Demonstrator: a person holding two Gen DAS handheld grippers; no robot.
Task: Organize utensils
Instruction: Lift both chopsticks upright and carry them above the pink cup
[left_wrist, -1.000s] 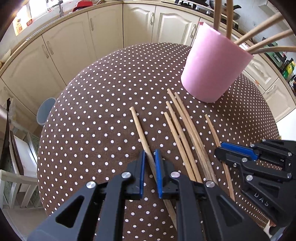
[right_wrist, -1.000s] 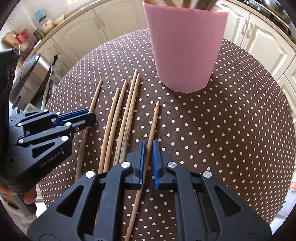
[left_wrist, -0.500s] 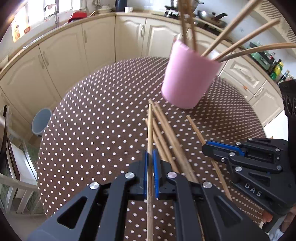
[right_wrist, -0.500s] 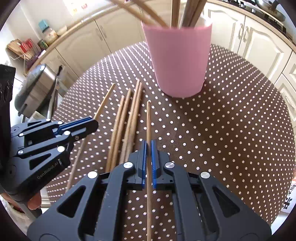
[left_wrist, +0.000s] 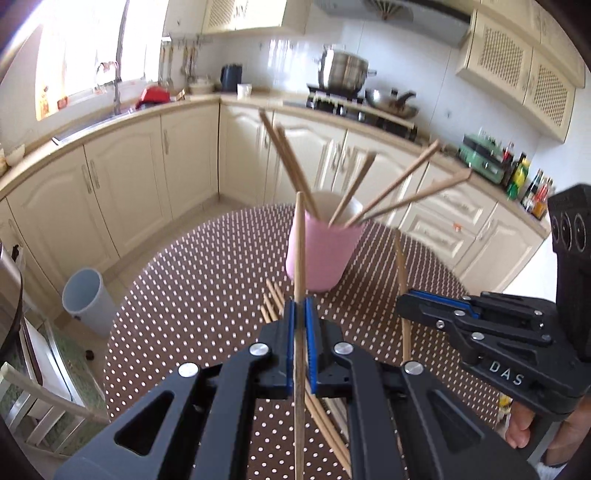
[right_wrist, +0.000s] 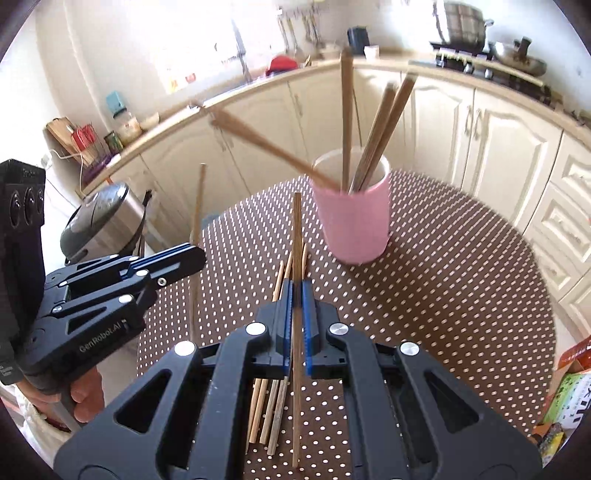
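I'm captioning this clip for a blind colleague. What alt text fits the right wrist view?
The right gripper is shut on one wooden chopstick, held above a brown polka-dot table. Ahead stands a pink cup already holding chopsticks, with loose chopsticks on the table below. At left, the left gripper grips another chopstick.

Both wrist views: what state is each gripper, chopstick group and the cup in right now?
Left gripper: shut on one chopstick, lifted.
Right gripper: shut on another chopstick, lifted.
Pink cup: upright, holding several chopsticks.
Loose chopsticks: lying on the table.
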